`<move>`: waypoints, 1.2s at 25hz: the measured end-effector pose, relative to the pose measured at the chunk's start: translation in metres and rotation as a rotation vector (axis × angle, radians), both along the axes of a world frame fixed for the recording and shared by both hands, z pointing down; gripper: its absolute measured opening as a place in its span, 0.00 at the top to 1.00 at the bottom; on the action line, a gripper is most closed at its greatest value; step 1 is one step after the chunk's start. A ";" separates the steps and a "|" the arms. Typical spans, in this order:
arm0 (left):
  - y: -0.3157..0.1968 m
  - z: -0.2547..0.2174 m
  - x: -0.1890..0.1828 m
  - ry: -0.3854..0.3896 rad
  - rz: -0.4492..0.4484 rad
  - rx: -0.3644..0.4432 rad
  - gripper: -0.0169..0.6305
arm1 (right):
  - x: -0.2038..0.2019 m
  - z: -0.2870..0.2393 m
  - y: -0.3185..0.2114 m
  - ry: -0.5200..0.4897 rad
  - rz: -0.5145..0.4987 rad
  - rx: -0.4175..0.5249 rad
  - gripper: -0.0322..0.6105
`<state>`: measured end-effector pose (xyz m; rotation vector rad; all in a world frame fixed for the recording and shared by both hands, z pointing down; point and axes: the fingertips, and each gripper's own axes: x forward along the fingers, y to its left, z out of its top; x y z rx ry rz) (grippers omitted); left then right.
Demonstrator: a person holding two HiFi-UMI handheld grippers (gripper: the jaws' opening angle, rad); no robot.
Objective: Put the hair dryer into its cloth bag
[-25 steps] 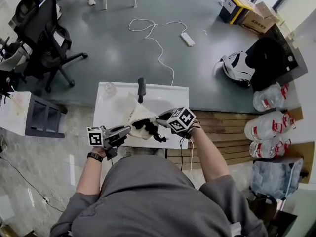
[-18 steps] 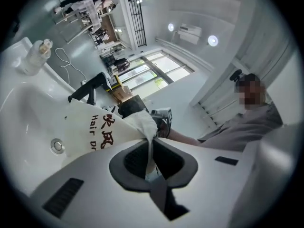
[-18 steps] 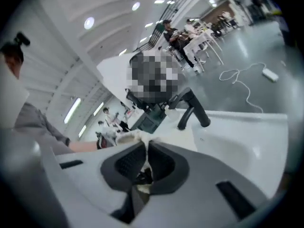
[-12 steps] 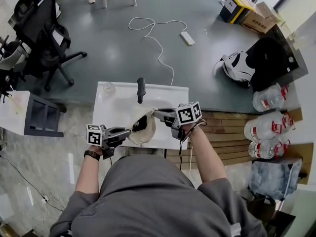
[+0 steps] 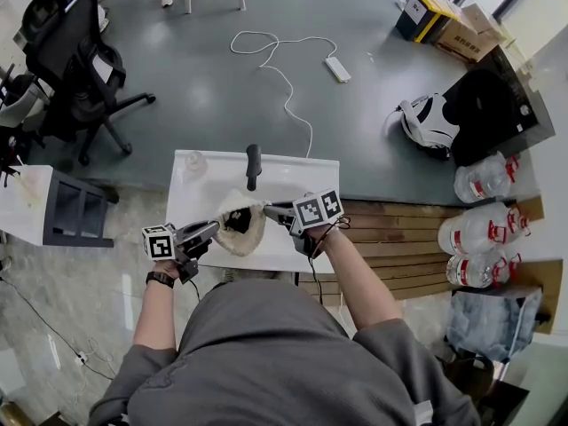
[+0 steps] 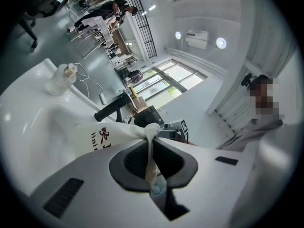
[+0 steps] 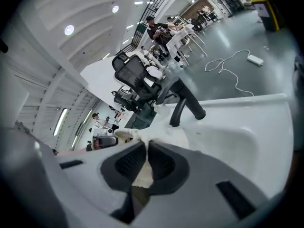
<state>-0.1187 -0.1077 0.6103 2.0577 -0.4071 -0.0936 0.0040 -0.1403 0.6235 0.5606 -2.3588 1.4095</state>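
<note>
Standing beyond cloth bag (image 5: 238, 223): black object (image 5: 254, 164), bottle (image 5: 196, 160).

Grey floor (image 5: 177, 96) fills the top of the head view, with a white cable (image 5: 286, 78) snaking across it to a power strip (image 5: 335, 69). A black office chair (image 5: 80, 60) sits at far left, a low grey cabinet (image 5: 69, 209) just below it. The white counter (image 5: 302, 174) stands at the edge of pale marble tiles (image 5: 62, 309). To the right are wooden slats (image 5: 399, 229), big water bottles (image 5: 479, 224) and cardboard boxes (image 5: 466, 32). Round ceiling lights (image 6: 221, 42) glow overhead, and bright windows (image 6: 164, 80) show at the far end.
</note>
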 end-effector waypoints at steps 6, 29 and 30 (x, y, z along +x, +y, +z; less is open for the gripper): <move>-0.007 0.026 -0.009 -0.108 -0.051 -0.051 0.93 | -0.010 0.032 -0.009 0.103 0.037 -0.023 0.93; -0.010 0.015 0.032 -0.141 0.069 0.018 0.75 | 0.084 0.106 -0.026 0.454 0.205 -0.043 0.93; -0.009 0.015 0.029 -0.143 0.066 0.016 0.75 | 0.089 0.110 -0.026 0.464 0.212 -0.050 0.93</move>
